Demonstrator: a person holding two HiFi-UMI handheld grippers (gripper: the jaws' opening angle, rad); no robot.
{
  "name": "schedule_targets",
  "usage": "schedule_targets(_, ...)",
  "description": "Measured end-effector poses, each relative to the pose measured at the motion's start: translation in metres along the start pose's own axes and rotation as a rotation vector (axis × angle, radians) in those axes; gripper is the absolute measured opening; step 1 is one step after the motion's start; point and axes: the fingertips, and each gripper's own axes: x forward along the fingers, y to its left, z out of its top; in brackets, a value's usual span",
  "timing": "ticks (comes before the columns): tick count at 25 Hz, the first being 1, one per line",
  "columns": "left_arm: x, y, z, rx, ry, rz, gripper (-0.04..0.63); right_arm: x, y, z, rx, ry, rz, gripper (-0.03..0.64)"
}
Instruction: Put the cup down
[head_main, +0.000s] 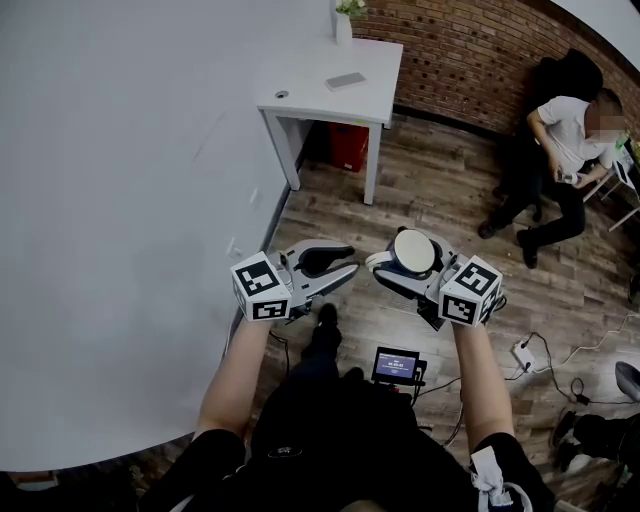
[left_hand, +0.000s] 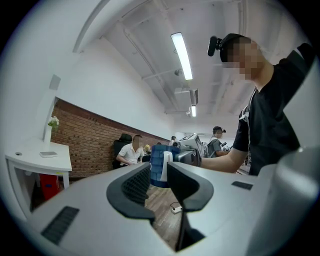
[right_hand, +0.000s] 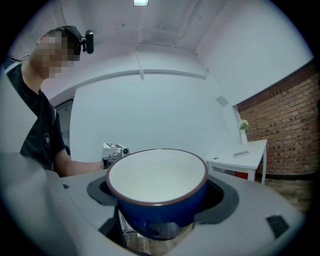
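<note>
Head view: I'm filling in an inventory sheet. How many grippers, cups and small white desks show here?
Grey two-jaw grippers: 2 (left gripper, right gripper)
Blue cup with white inside: 1
Small white square desk: 1
Total: 4

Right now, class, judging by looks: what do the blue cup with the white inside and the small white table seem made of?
Blue cup with the white inside: probably glazed ceramic or enamel; smooth sheen, dark rim line. Small white table: likely painted wood or laminate; flat matt top, square legs.
</note>
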Motion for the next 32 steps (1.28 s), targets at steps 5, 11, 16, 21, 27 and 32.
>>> schedule_targets(5,0.004,0.012,-0.002,-0.001,-0.011,0.001,0.094,0.002,-0.013,-0.004,0.008,0.002,-0.02,0.426)
schedule_targets(11,0.005,0.026,-0.009,0.0,-0.021,0.002,0.094,0.008,-0.024,-0.007,-0.001,0.008,-0.02,0.426)
schedule_targets(16,0.008,0.103,0.012,-0.013,-0.019,-0.015,0.094,0.052,-0.082,0.016,0.019,0.013,-0.045,0.426)
schedule_targets(21,0.006,0.159,0.018,-0.025,-0.015,-0.029,0.094,0.084,-0.123,0.03,0.035,0.008,-0.073,0.426)
schedule_targets(27,0.004,0.22,0.034,-0.021,-0.012,-0.062,0.094,0.12,-0.166,0.046,0.049,0.013,-0.118,0.426)
schedule_targets(32,-0.002,0.259,0.044,-0.011,-0.024,-0.087,0.095,0.148,-0.192,0.059,0.049,0.004,-0.152,0.426)
